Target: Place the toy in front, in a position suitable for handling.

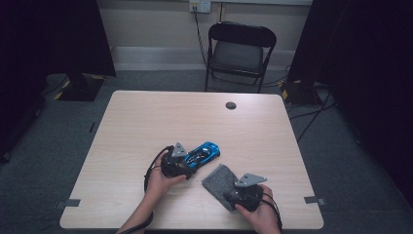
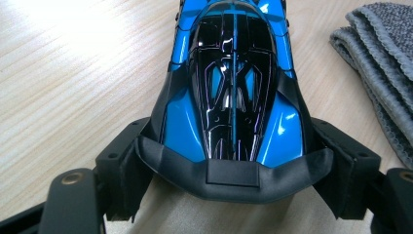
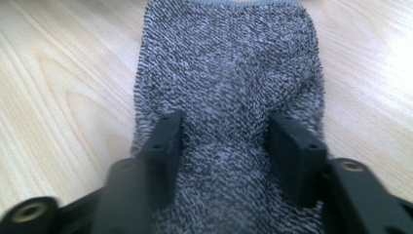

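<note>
A blue and black toy car [image 1: 207,152] lies on the wooden table [image 1: 146,117], slightly left of the middle near the front. My left gripper [image 1: 187,163] is shut on the car's tail. In the left gripper view both pads press the sides of the car [image 2: 234,73] just ahead of its black rear wing, with the left gripper [image 2: 233,163] around it. A folded grey knitted cloth [image 1: 218,179] lies just right of the car. My right gripper [image 1: 234,192] sits on its near end. In the right gripper view the cloth [image 3: 229,63] bunches into a ridge between the right gripper [image 3: 229,146] jaws.
A black folding chair [image 1: 241,48] stands beyond the table's far edge. A dark round grommet [image 1: 231,105] sits in the tabletop near that edge. Cables run over the grey floor at the right. The cloth [image 2: 384,58] lies close to the car's right side.
</note>
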Motion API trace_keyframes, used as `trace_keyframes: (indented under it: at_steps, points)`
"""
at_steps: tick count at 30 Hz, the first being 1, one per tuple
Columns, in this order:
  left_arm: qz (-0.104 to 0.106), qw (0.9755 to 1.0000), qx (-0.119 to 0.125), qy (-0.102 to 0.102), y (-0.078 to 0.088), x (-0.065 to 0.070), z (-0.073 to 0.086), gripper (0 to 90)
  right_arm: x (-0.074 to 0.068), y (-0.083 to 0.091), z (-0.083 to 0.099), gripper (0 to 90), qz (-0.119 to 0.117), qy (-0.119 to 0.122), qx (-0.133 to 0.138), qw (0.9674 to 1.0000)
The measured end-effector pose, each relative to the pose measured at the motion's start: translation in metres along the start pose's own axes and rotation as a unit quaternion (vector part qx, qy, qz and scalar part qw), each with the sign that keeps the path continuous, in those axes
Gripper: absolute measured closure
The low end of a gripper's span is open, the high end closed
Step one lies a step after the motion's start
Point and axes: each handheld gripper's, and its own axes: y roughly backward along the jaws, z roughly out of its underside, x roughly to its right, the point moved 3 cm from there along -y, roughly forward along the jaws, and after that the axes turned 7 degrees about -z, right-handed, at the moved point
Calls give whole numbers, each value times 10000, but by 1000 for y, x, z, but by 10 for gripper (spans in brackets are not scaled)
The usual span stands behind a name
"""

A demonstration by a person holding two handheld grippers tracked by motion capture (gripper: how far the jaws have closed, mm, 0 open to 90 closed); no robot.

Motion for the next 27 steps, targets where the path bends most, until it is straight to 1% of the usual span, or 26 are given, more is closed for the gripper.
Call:
trace_keyframes:
  at_steps: [1,2,3,5,6,8,12,13,15,16,17,18,19,20,23,24,26,27]
  points:
    - [-1,10000,0,8,0,0,0,240,0,0,0,548,6,1,1,10000]
    - [-3,10000,0,6,0,0,0,240,1,1,0,606,10,13,6,10000]
    - [-1,10000,-1,0,0,0,0,240,1,1,0,606,10,13,6,10000]
    - [1,10000,-1,7,0,0,0,240,1,0,-1,704,-4,23,9,10000]
    - [0,10000,-1,6,0,0,0,240,1,0,-1,704,-4,23,9,10000]
    - [2,10000,-1,7,0,0,0,240,-1,0,-2,750,-25,15,-50,10000]
    - [1,10000,-2,7,0,0,0,240,-1,1,-3,776,-38,-43,-98,9999]
    - [-1,10000,-3,-3,0,0,0,240,0,1,-4,785,-56,-107,-94,9999]
    - [-5,10000,0,-5,0,0,0,240,0,1,-4,789,-72,-135,-111,9998]
    - [-4,10000,-1,-6,0,0,0,240,2,2,-6,796,-145,-266,-154,9994]
    - [-3,10000,-1,-6,0,0,0,240,2,2,-6,796,-145,-266,-154,9994]
    - [-3,10000,0,-3,0,0,0,240,5,4,-8,801,-235,-380,-158,9989]
    - [-2,10000,-1,-4,0,0,0,240,5,4,-8,801,-235,-380,-158,9989]
    - [0,10000,-2,-2,0,0,0,239,8,7,-11,803,-277,-465,-108,9985]
    - [0,10000,-2,-3,0,0,0,240,13,16,-19,804,-315,-550,39,9980]
    - [0,10000,-2,-3,0,0,0,240,13,16,-19,804,-315,-550,39,9980]
    - [0,10000,-4,-4,0,0,0,240,17,24,-30,805,-345,-571,207,9976]
    - [-1,10000,-4,-4,0,0,0,240,18,26,-35,805,-421,-639,306,9966]
